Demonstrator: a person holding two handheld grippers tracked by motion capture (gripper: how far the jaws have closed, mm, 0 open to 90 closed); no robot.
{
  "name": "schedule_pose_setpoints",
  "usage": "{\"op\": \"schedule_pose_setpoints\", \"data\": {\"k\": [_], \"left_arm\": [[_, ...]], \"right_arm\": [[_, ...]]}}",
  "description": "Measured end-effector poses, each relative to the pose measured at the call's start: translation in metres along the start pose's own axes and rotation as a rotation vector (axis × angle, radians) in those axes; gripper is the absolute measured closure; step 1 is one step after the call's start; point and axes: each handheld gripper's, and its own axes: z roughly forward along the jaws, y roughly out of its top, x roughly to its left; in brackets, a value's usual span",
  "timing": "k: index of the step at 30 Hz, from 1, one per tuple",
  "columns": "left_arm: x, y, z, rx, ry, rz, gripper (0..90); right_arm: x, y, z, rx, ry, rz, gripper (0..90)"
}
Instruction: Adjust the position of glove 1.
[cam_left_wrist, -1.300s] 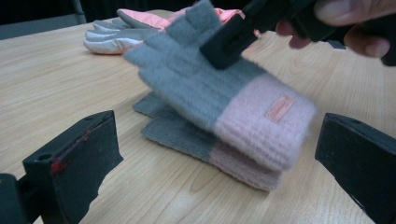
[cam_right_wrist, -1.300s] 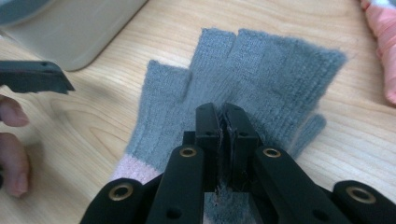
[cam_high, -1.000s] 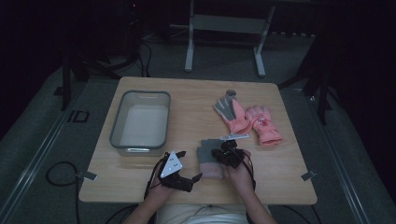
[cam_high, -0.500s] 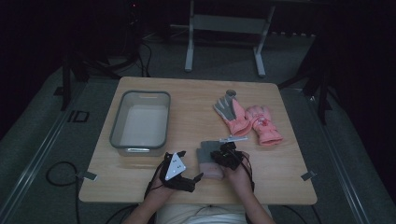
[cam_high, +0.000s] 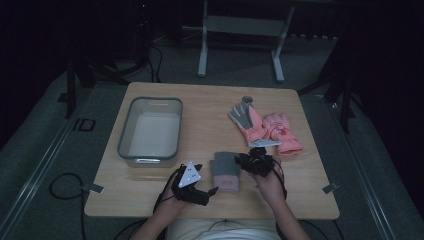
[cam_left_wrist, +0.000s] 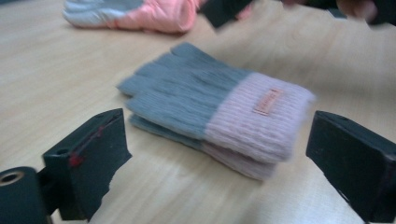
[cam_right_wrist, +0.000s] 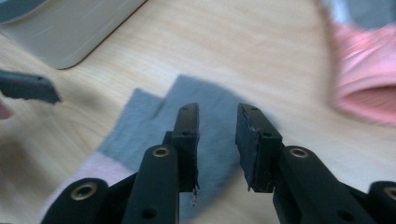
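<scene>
Here the work in hand looks like sorting gloves into the grey bin (cam_high: 150, 131), which stands toward the left edge of the desk (cam_high: 210, 107) and holds nothing yet. The grey-and-pink knit gloves (cam_high: 224, 170) lie stacked as a pair near the front edge, about midway along it, fingertips pointing to the far edge and pink cuffs toward the person. The left gripper (cam_high: 196, 186) rests just to their left, close to the front edge, and its fingers (cam_left_wrist: 88, 163) stand wide apart with nothing between them; in the left gripper view the stacked pair lies ahead on the wood, framed by the two fingers but untouched. The right gripper (cam_high: 254, 161) sits at the pair's right side. Its fingers (cam_right_wrist: 187, 135) have just been opening and now show a narrow gap with only air in it, hovering over the grey part of the top glove; no cloth is pinched. A second pair, the pink gloves (cam_high: 265, 127) with grey palms, lies toward the right edge, farther back, well apart from the bin.

Judging from this, the knit pair has been laid together neatly and let go, but nothing has been moved to the bin. What remains, as I read it, is to take hold of the stacked pair, carry it left into the bin, and then deal with the pink pair.
</scene>
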Motion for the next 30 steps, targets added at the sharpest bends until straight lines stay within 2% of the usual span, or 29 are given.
{"op": "schedule_pose_setpoints", "data": {"k": [1,2,3,5,10,12,15,18,19,23,25,30], "left_arm": [[-0.003,0.002,0.001,0.024,0.003,0.025,7.3],[-0.005,0.003,0.001,0.044,-0.018,0.058,7.3],[-0.006,0.004,0.002,0.064,-0.051,0.074,6.7],[-0.008,0.006,0.005,0.085,-0.101,0.068,4.9],[-0.015,0.012,0.012,0.09,-0.14,0.138,8.0],[-0.017,0.016,0.016,0.086,-0.161,0.173,14.1],[-0.023,0.02,0.024,0.105,-0.163,0.257,21.4],[-0.024,0.019,0.036,0.148,-0.161,0.31,23.2],[-0.025,0.018,0.038,0.144,-0.154,0.326,23.8],[-0.025,0.019,0.039,0.141,-0.136,0.347,30.8],[-0.026,0.019,0.04,0.155,-0.108,0.381,35.3],[-0.034,0.019,0.042,0.194,-0.056,0.47,41.8]], "right_arm": [[-0.005,0.001,-0.003,-0.008,0.0,-0.005,69.1],[-0.011,0.002,-0.006,-0.014,0.012,-0.012,68.8],[-0.016,0.003,-0.008,-0.022,0.028,-0.018,68.7],[-0.025,0.003,-0.011,-0.022,0.027,-0.032,68.6],[-0.041,0.004,-0.005,0.01,0.048,-0.009,64.3],[-0.043,0.006,0.0,0.025,0.061,-0.01,62.5],[-0.044,0.01,0.008,0.042,0.062,0.0,59.0],[-0.045,0.011,0.016,0.057,0.056,0.027,55.5],[-0.046,0.011,0.018,0.062,0.057,0.037,54.0],[-0.048,0.007,0.027,0.074,0.057,0.085,50.0],[-0.048,0.005,0.032,0.076,0.061,0.103,48.4],[-0.042,-0.001,0.043,0.102,0.028,0.119,43.1]]}}
